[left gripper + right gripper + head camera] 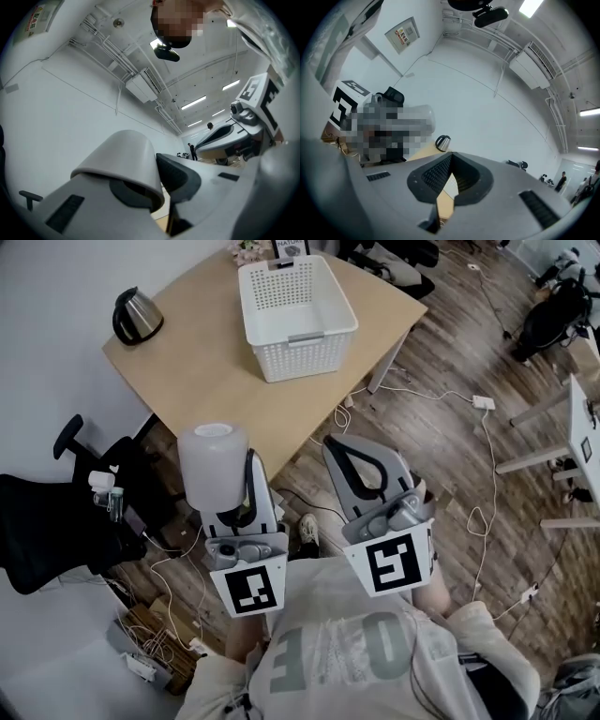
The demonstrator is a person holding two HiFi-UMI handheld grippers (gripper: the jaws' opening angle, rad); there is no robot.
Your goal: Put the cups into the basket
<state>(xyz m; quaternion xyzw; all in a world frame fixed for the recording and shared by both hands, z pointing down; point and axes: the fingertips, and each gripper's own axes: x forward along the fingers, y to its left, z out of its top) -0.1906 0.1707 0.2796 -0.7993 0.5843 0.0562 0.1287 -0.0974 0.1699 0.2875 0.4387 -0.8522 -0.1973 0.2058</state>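
Note:
A white translucent cup [213, 465] is held bottom-up in front of the table's near corner, with my left gripper [232, 487] shut on it. In the left gripper view the cup [124, 157] fills the space between the jaws of that gripper [146, 183]. My right gripper [360, 448] stands beside it to the right, shut with nothing in it; its tips meet in the right gripper view [449, 171]. The white slotted basket [305, 337] sits on the far side of the wooden table [206, 371] and looks empty.
A dark kettle [137, 315] stands at the table's left corner, also in the right gripper view [443, 142]. A black office chair [56, 512] is at the left. Cables [478, 465] trail over the wood floor, and another table [583, 432] is at the right edge.

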